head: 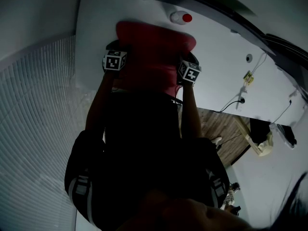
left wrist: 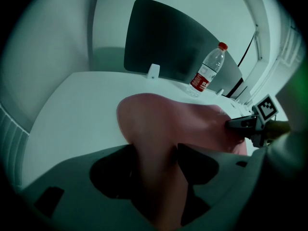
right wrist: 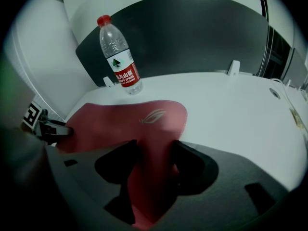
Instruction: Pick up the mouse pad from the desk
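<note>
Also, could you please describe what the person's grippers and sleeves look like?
The left gripper and the right gripper look alike: a grey moulded body with two dark, wedge-shaped jaws. Each carries a cube with black-and-white square markers on its faces. The person wears short dark sleeves with pale stripes near the hem.

Water bottle (right wrist: 121,57) on white desk (right wrist: 231,105)

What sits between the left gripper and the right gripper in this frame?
The red mouse pad spans it: the left gripper and right gripper each pinch one edge. The head view shows this best.
</note>
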A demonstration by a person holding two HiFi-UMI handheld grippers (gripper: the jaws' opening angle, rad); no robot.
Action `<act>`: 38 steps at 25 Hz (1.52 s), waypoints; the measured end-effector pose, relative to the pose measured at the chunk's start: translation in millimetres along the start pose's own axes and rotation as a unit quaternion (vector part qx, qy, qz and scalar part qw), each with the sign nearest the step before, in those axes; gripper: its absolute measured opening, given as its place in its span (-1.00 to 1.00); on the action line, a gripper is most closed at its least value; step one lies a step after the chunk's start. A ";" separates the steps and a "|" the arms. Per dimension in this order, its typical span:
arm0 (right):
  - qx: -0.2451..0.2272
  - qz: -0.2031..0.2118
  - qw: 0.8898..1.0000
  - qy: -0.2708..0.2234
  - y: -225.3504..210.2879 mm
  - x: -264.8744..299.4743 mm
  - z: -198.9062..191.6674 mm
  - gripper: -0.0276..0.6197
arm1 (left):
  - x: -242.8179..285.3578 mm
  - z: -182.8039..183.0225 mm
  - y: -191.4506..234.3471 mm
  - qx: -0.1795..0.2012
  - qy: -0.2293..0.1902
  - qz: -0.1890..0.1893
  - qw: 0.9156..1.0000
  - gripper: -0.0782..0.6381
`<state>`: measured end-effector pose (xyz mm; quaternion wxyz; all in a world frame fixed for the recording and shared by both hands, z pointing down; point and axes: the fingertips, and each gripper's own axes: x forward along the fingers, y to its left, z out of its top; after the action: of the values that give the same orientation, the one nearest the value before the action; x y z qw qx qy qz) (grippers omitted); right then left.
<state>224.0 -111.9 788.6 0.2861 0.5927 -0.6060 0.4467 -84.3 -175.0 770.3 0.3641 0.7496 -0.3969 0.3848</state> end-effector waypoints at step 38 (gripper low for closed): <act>-0.016 0.026 0.999 0.011 6.4 2.8 -0.2 -0.48 | -7.2 4.3 -17.6 0.004 -0.014 -0.033 0.999 -0.34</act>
<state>217.3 -113.6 789.9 0.2906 0.5669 -0.6254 0.4507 -70.4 -169.0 758.0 0.3676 0.7694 -0.3752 0.3634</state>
